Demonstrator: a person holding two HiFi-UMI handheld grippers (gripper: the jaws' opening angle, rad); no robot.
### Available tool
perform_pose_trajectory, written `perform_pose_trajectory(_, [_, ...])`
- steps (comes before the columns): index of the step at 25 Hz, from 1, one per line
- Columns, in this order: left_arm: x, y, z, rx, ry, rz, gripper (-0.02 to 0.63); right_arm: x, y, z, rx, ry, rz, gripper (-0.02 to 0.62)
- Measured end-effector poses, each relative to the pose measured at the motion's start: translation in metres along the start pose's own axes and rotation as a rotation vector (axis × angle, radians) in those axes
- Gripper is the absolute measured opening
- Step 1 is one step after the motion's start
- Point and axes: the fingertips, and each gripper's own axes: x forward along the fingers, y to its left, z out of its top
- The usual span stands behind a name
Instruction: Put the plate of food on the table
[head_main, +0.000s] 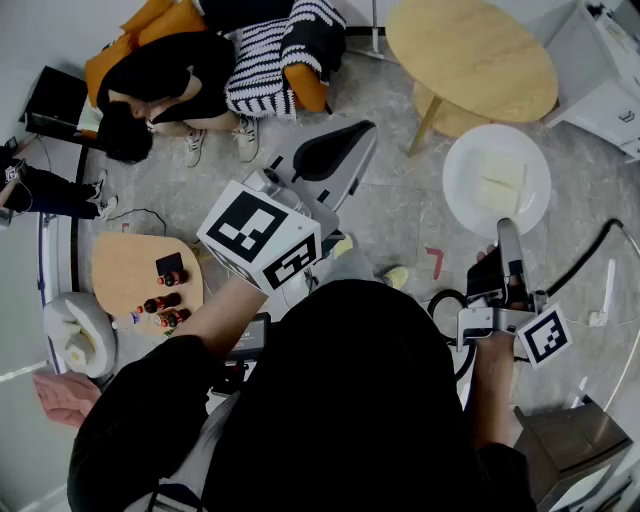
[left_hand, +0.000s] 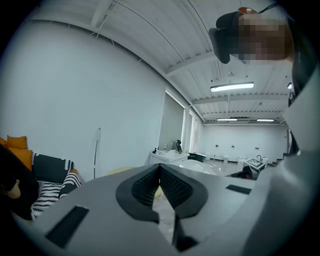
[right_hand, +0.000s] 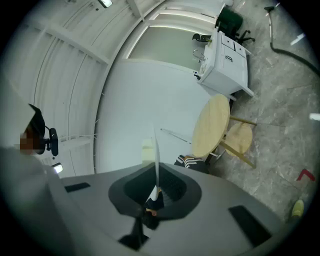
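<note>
though head view shows plate (head_main: 497, 180) whole, right gripper (right_hand: 156, 172) fingers pinch its edge-on rim; left gripper (left_hand: 160, 172) closed.

My left gripper (head_main: 345, 150) is a pale grey shell with black ribbed pads (left_hand: 145, 187). Its cube (head_main: 262, 235) is white with bold black square markers. My right gripper (head_main: 507, 232) is grey too and carries a smaller marker cube (head_main: 543, 336). The person wears a black top (head_main: 350, 400) with black sleeves (head_main: 135, 425).
</note>
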Motion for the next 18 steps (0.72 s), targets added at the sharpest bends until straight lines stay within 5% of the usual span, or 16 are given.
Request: perform_pose_trajectory(18, [0.0032,-0.0012,0.0012,-0.013,-0.015,-0.032,0.008,0.0024,0.0071,0.0005,-0.027,-0.001,0.004,0.017])
